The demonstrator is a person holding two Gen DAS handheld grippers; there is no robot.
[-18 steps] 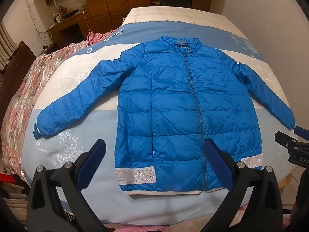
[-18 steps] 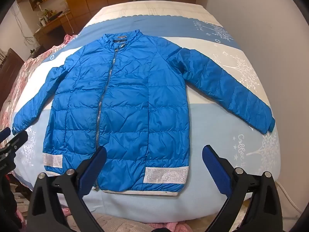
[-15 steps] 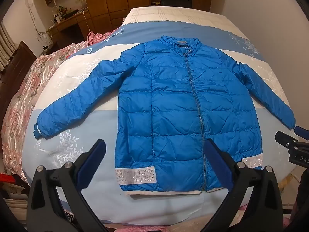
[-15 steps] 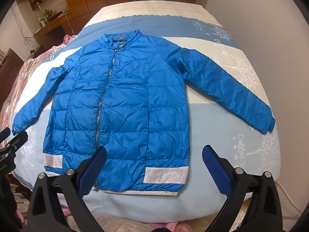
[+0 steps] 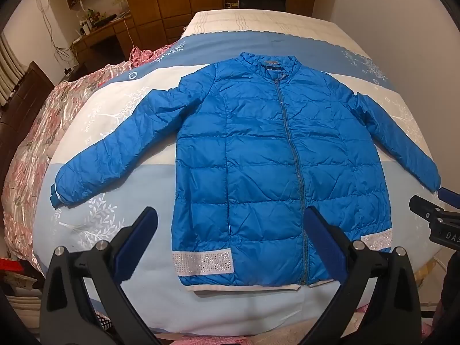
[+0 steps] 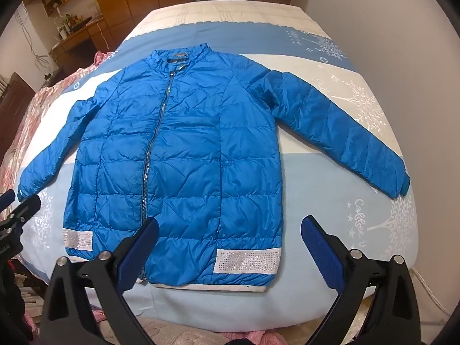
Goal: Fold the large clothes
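A blue quilted jacket [image 5: 267,161] lies flat and zipped on the bed, front up, collar far, both sleeves spread out. It also shows in the right wrist view [image 6: 178,158]. Silver sequin bands mark the hem. My left gripper [image 5: 230,238] is open and empty, hovering above the hem's left half. My right gripper [image 6: 230,244] is open and empty above the hem's right half. The right gripper's tip shows at the left view's right edge [image 5: 437,218]. The left gripper's tip shows at the right view's left edge [image 6: 17,212].
The bed [image 5: 258,40] has a blue and white printed cover. A pink floral quilt [image 5: 31,143] lies bunched along its left side. A white wall [image 6: 402,28] runs along the right. A wooden wardrobe [image 5: 172,0] and desk [image 5: 100,31] stand behind.
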